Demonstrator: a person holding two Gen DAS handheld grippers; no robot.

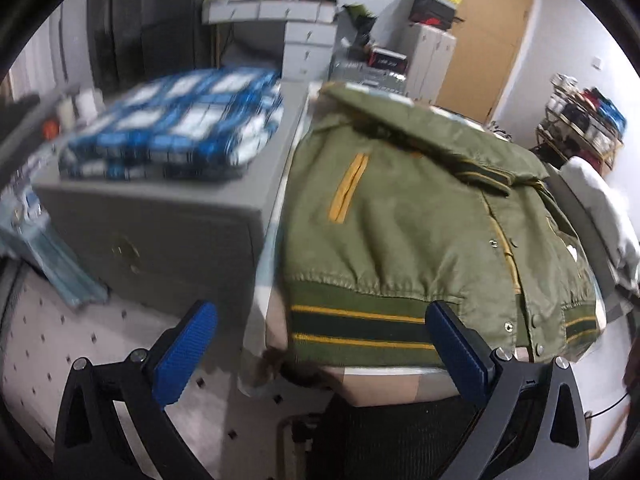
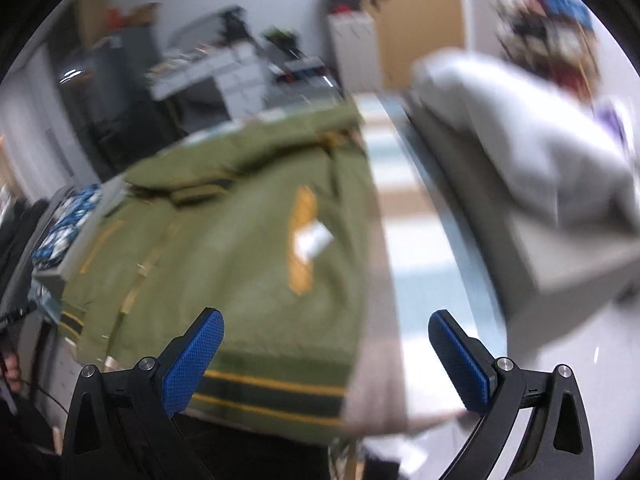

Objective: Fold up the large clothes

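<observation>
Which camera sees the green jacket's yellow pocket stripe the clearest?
The left wrist view: there the green jacket is sharp, and its yellow pocket stripe shows crisp edges. The right wrist view shows the jacket too, but motion blur smears its stripes.

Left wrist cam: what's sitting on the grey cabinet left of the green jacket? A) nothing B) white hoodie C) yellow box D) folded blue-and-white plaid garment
D: a folded blue-and-white plaid garment lies on top of the grey cabinet, beside the green jacket.

no readable text, labels or brands
</observation>
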